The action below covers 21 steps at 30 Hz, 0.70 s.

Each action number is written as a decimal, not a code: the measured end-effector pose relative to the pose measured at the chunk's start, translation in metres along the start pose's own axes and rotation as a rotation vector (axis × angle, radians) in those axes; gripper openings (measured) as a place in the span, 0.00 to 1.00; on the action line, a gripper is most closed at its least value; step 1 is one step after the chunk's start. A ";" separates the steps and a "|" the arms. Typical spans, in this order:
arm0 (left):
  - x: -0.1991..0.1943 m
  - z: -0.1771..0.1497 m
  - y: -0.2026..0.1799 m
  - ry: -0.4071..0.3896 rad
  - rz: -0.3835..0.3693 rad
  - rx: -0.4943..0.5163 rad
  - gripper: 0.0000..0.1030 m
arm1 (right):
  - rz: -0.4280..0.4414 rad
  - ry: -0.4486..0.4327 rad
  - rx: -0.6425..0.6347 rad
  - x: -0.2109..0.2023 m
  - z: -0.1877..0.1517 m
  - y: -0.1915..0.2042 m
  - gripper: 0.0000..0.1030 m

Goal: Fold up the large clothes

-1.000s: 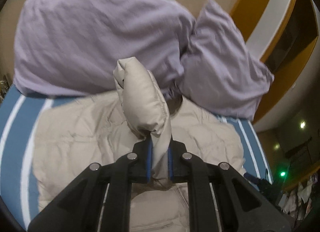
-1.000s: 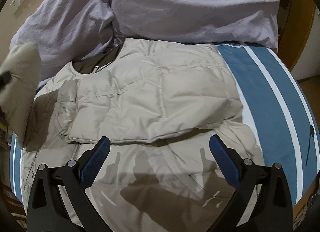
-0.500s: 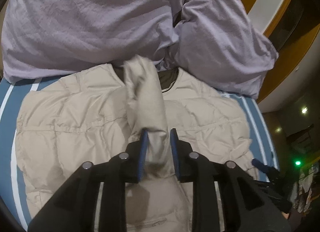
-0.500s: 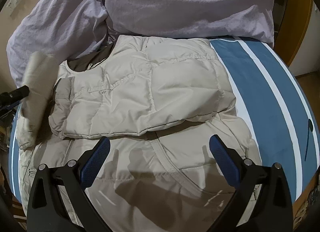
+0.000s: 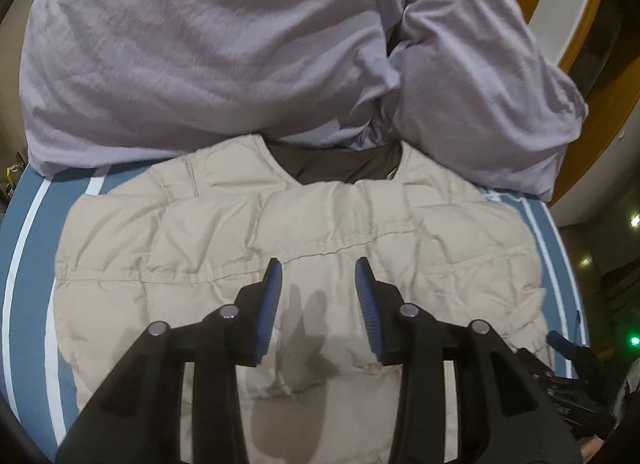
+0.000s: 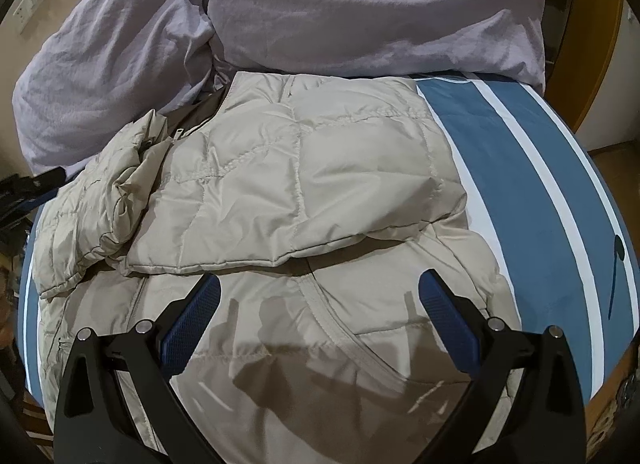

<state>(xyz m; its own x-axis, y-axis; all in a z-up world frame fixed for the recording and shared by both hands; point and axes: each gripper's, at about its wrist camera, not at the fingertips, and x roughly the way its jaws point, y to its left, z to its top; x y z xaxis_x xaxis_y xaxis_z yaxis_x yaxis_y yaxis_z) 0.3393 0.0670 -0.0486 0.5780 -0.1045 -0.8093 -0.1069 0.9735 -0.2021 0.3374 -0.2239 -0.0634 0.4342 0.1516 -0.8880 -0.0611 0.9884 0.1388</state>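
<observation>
A beige quilted puffer jacket (image 5: 208,248) lies flat on the bed, its brown-lined collar (image 5: 340,168) toward the pillows. Both sleeves are folded in across the body; one sleeve (image 5: 332,224) lies just ahead of my left gripper. My left gripper (image 5: 318,276) is open and empty, just above that sleeve. In the right wrist view the jacket (image 6: 304,184) shows with one folded sleeve (image 6: 280,200) on top and the other sleeve (image 6: 100,200) crumpled at the left. My right gripper (image 6: 320,288) is wide open and empty over the jacket's lower part.
Two lilac pillows (image 5: 200,48) (image 5: 480,96) lie at the head of the bed, against the jacket's collar. The blue sheet with white stripes (image 6: 520,192) shows on both sides. A wooden door frame (image 5: 576,24) stands at the right. The other gripper shows at one edge (image 5: 572,376).
My left gripper carried the raised sleeve down across the jacket, opened and let it go. The sleeve now lies on the jacket. My right gripper stayed open and hardly moved.
</observation>
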 end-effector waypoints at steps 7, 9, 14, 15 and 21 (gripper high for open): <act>0.041 -0.013 -0.014 0.072 0.024 0.035 0.37 | -0.022 -0.002 -0.020 -0.001 -0.005 -0.001 0.98; 0.051 -0.022 -0.020 0.086 0.030 0.051 0.36 | -0.030 -0.003 -0.024 -0.001 -0.006 -0.002 0.98; 0.062 -0.034 -0.027 0.098 0.046 0.079 0.36 | -0.037 0.010 -0.008 0.004 -0.007 -0.006 0.98; 0.063 -0.035 -0.028 0.098 0.049 0.088 0.36 | -0.038 0.013 -0.006 0.005 -0.008 -0.005 0.98; 0.048 -0.034 -0.019 0.078 0.028 0.069 0.44 | -0.033 0.009 -0.013 0.001 -0.009 -0.004 0.98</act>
<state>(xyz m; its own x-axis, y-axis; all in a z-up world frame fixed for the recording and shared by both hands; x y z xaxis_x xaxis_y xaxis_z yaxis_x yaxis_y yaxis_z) 0.3416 0.0364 -0.1027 0.5109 -0.0901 -0.8549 -0.0644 0.9877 -0.1426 0.3296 -0.2280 -0.0685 0.4278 0.1186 -0.8960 -0.0589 0.9929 0.1033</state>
